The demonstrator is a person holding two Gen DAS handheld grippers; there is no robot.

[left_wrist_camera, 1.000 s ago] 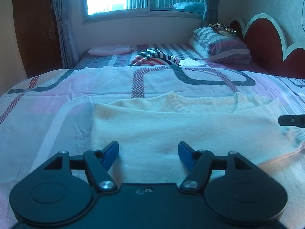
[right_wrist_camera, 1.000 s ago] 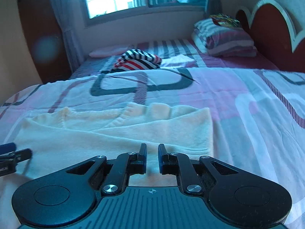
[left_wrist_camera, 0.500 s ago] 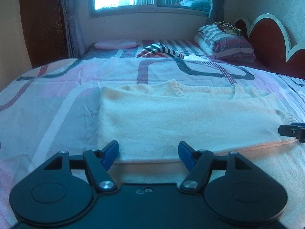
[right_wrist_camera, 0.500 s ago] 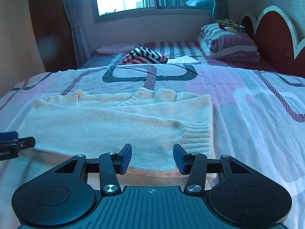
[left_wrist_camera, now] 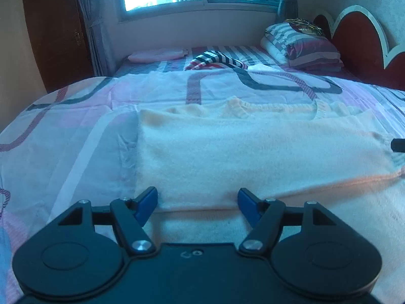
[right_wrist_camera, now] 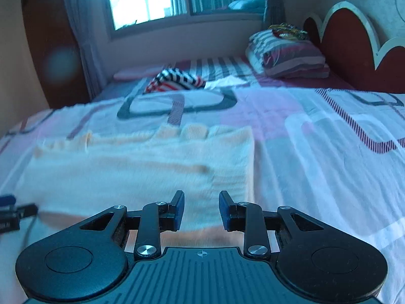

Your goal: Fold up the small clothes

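Note:
A cream knit sweater [left_wrist_camera: 253,152] lies flat on the bed, its lower part folded up over the body so that a doubled edge runs just ahead of both grippers. My left gripper [left_wrist_camera: 197,195] hovers open over the left end of that edge, with nothing between its blue pads. My right gripper [right_wrist_camera: 201,197] is over the sweater [right_wrist_camera: 126,172] near its ribbed right end. Its jaws are closing with a gap still between them, and no cloth is pinched. Each gripper's tip shows at the edge of the other's view: the right gripper [left_wrist_camera: 398,145] and the left gripper [right_wrist_camera: 15,210].
The bedspread [left_wrist_camera: 76,139] is patterned in pink, white and grey. Behind the sweater lie a striped garment [left_wrist_camera: 215,59], a pink cloth [left_wrist_camera: 157,55] and stacked pillows [left_wrist_camera: 303,45]. A red headboard [left_wrist_camera: 359,50] stands at the right and a dark wooden door [left_wrist_camera: 55,33] at the left.
The right jaws went from nearly shut to wide and have narrowed again. Both grippers drew back, so the sweater's folded near edge now shows in front of them. The right view is blurred.

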